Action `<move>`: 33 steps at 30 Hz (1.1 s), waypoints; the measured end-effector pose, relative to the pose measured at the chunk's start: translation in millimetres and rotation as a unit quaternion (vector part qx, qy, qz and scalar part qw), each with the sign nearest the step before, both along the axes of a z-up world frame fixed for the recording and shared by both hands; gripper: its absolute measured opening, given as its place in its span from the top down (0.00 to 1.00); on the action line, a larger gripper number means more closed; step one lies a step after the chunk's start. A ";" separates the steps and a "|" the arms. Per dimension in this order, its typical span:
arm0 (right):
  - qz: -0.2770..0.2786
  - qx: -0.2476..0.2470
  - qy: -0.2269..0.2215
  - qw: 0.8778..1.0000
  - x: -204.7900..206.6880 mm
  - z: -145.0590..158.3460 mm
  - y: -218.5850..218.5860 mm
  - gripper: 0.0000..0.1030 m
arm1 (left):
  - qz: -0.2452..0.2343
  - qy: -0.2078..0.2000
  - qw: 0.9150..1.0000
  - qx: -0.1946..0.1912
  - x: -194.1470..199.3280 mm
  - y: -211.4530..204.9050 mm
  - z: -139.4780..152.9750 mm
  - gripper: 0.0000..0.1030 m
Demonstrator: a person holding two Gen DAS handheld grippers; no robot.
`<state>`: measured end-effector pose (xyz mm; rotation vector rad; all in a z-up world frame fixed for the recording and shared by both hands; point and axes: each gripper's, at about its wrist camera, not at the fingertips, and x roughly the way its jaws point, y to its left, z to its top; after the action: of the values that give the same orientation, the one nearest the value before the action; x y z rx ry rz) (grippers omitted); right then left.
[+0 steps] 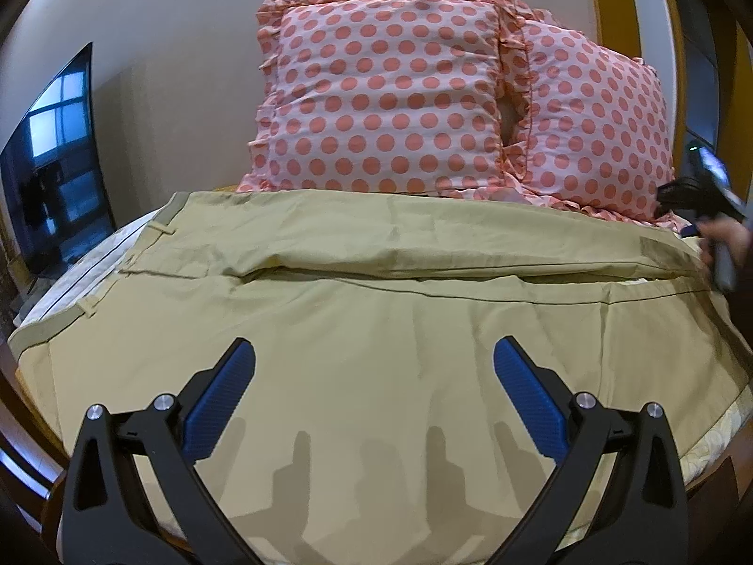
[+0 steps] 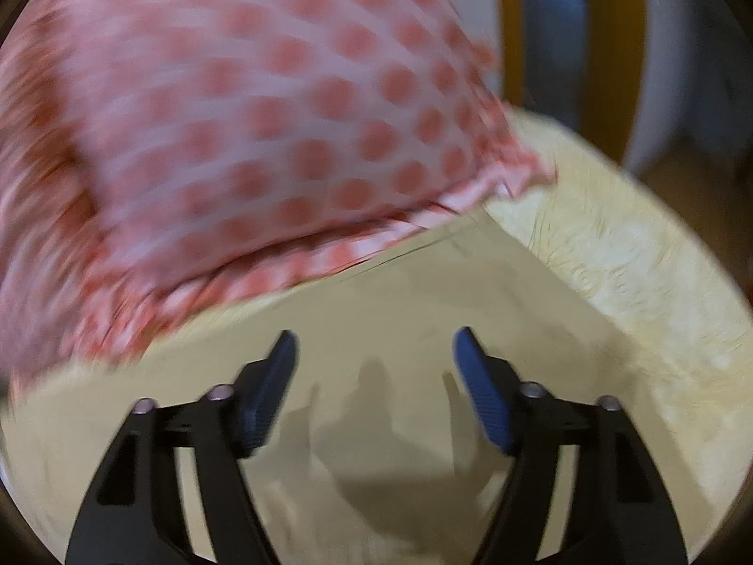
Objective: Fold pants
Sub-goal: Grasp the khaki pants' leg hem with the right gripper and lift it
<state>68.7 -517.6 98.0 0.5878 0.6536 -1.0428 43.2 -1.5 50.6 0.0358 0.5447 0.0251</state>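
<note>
- Your pants (image 1: 376, 329) lie spread flat across the bed (image 1: 715, 428), waistband at the left, legs running to the right.
- Behind the pants, two pillows (image 1: 386, 94) stand side by side against the wall (image 1: 164, 23); the left one overlaps the right one.
- A screen (image 1: 56, 179) stands left of the bed.
- Your left gripper (image 1: 374, 376) hangs over the near part of the pants, jaws apart.
- Your right gripper (image 2: 374, 367) hangs over the far right end of the pants, just before the right pillow (image 2: 235, 117), jaws apart.
</note>
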 end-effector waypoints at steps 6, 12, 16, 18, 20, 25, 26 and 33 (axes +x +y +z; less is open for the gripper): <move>-0.084 0.013 0.017 0.996 25.4 -15.8 -63.2 0.37 | -0.001 0.010 1.000 0.001 16.0 3.8 -8.2 0.02; -0.097 -0.032 0.098 0.990 50.8 -35.1 -77.5 0.36 | 0.003 0.028 1.000 -0.007 26.4 9.2 -19.0 0.02; -0.057 -0.056 0.078 0.994 33.1 -47.0 -77.9 0.56 | 0.006 0.030 0.999 -0.015 23.6 14.2 -20.9 0.02; -0.047 -0.048 0.052 0.996 14.8 -49.1 -80.6 0.85 | 0.008 0.028 0.999 -0.019 20.7 17.6 -20.2 0.02; -0.036 -0.030 0.007 0.999 -10.7 -53.7 -81.1 0.90 | 0.010 0.025 0.999 -0.024 18.5 20.3 -18.9 0.02; -0.002 -0.040 -0.093 0.995 -63.1 -49.4 -42.2 0.94 | 0.012 0.018 0.999 -0.036 9.2 24.7 -15.7 0.02; 0.007 -0.044 -0.116 0.992 -79.6 -48.6 -29.9 0.94 | 0.013 0.017 0.999 -0.038 6.9 25.6 -15.2 0.02; 0.044 0.008 -0.248 0.968 -174.4 -30.3 78.1 0.94 | 0.027 0.001 0.999 -0.046 -3.1 32.0 -5.2 0.02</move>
<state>-105.7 -439.5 67.7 0.7912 0.2441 -0.7646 40.1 30.5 45.3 -0.0687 0.5481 0.0531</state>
